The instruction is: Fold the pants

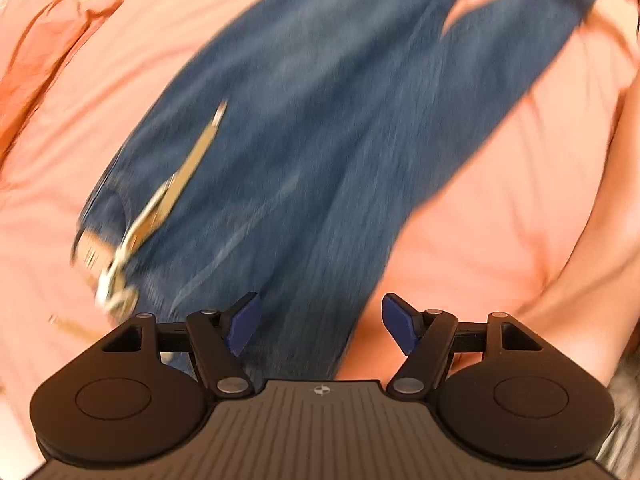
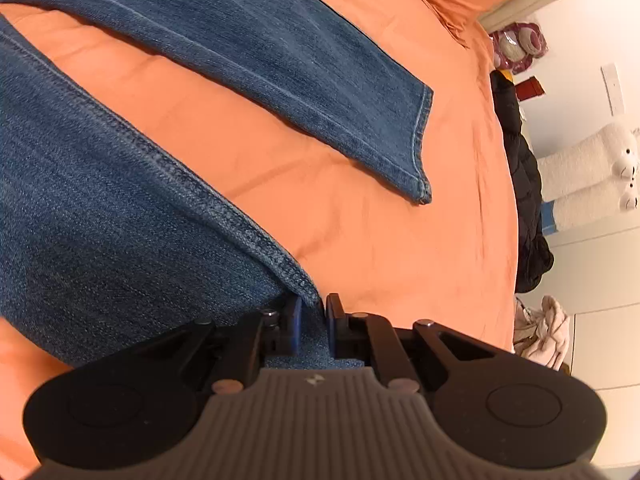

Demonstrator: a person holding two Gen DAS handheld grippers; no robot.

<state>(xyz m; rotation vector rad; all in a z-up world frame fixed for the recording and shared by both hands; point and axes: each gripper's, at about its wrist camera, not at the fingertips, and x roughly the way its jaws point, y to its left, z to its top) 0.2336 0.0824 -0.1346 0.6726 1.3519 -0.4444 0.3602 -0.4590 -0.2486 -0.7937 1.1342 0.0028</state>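
The left gripper (image 1: 322, 322) hangs with its blue pads (image 1: 244, 324) spread wide and nothing between them, poised over the blue jeans (image 1: 304, 152). The denim lies flat on the orange bedsheet (image 1: 500, 220), running from just ahead of the gripper up toward 1 o'clock, where the two legs part. At about 10 o'clock a tan belt (image 1: 180, 184) crosses the waistband — the picture is smeared by motion, so its buckle end is probably the pale tangle nearest the gripper.

The right gripper (image 2: 312, 322) is clamped on the seamed edge of one leg (image 2: 100, 220), the fabric pinched between its pads (image 2: 295, 320). The other leg (image 2: 280, 64) stretches toward 1 o'clock (hem flat on the sheet). Beyond the bed's edge at 3 o'clock sit a black jacket (image 2: 524, 200) and a white plush toy (image 2: 592, 168).
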